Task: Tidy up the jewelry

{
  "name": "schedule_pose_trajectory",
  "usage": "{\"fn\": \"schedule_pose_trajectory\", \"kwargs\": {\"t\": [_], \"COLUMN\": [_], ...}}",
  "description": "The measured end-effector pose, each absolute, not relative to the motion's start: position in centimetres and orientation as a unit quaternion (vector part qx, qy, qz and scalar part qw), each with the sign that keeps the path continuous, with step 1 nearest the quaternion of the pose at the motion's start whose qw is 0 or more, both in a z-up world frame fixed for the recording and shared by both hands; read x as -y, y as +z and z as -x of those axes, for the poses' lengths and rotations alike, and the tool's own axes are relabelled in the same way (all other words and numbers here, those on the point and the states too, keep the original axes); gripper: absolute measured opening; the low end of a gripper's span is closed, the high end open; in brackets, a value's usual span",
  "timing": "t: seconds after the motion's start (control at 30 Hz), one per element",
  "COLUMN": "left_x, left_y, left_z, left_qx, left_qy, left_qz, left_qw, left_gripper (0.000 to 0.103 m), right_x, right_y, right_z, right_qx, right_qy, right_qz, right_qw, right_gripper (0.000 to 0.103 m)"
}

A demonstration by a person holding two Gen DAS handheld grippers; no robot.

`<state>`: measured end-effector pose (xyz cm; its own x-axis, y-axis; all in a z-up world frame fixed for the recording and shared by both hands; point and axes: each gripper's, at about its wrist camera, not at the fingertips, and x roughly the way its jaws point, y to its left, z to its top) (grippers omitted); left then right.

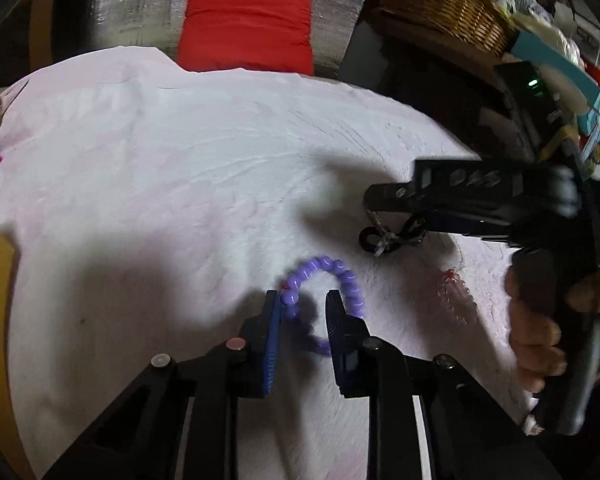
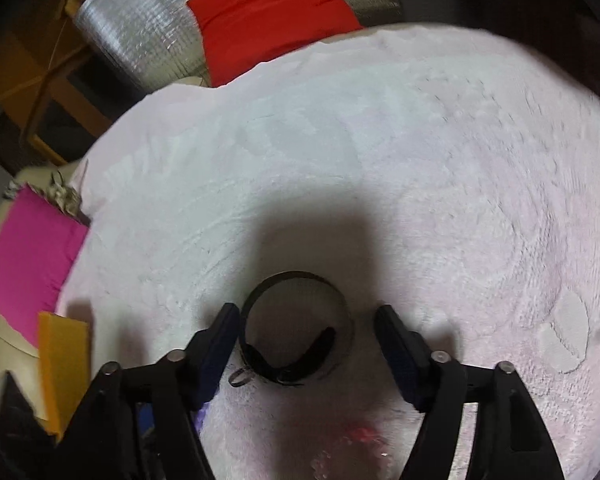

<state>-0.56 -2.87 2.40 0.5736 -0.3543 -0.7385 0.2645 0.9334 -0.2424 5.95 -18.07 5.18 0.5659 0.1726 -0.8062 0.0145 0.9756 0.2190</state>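
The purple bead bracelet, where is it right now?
In the left wrist view, the purple bead bracelet lies low and central on the pale pink blanket, looped around the left gripper's fingertips.

No legible text, label, brand, number or sign is found in either view. The side of the right gripper [image 1: 380,216], seen from the left wrist camera, bears raised or cut-out marks along its black body, but blur leaves them unreadable. Boxes and packages on the cluttered shelf [image 1: 572,80] at far right carry no print that can be made out.
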Motion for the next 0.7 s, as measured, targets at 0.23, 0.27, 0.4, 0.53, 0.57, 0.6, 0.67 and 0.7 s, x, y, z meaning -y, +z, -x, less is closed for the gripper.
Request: {"fn": "schedule_pose_trajectory", "kwargs": {"t": [0.23,0.27,0.4,0.53,0.57,0.6,0.67,0.7], "left_x": [2.0,2.2,3.6,5.4,5.8,6.3,7.0,7.2], "left_y": [2.4,2.3,2.2,2.4,2.4,2.3,2.2,2.1], "left_z": [2.1,2.1,2.0,2.1,2.0,1.8,1.5,1.4], "left_qx": [-0.426,-0.428,-0.432,-0.425,-0.426,-0.428,-0.432,-0.433], "left_qy": [-0.167,-0.167,-0.174,-0.169,-0.166,-0.159,-0.142,-0.135], "left_qz": [0.05,0.046,0.038,0.006,-0.001,-0.01,-0.029,-0.035], "left_qw": [0.888,0.887,0.884,0.889,0.89,0.89,0.89,0.891], "left_gripper": [0.024,0.024,0.05,0.061,0.061,0.061,0.061,0.061], "right_x": [15.3,15.1,16.2,17.3,17.8,18.3,19.2,19.5], "right_y": [4.3,4.3,4.6,5.2,5.4,5.7,6.1,6.3], "right_z": [-5.7,-5.6,-5.6,-5.4,-5.4,-5.3,-5.2,-5.2], "right_qx": [-0.453,-0.451,-0.452,-0.449,-0.447,-0.444,-0.438,-0.436], "right_qy": [-0.013,-0.018,-0.001,0.011,0.01,0.008,0.006,0.004], "right_qz": [0.004,0.017,-0.011,-0.027,-0.032,-0.038,-0.056,-0.066], "right_qw": [0.891,0.892,0.892,0.893,0.894,0.895,0.897,0.897], "right_gripper": [0.07,0.066,0.064,0.064,0.064,0.064,0.064,0.064]}}
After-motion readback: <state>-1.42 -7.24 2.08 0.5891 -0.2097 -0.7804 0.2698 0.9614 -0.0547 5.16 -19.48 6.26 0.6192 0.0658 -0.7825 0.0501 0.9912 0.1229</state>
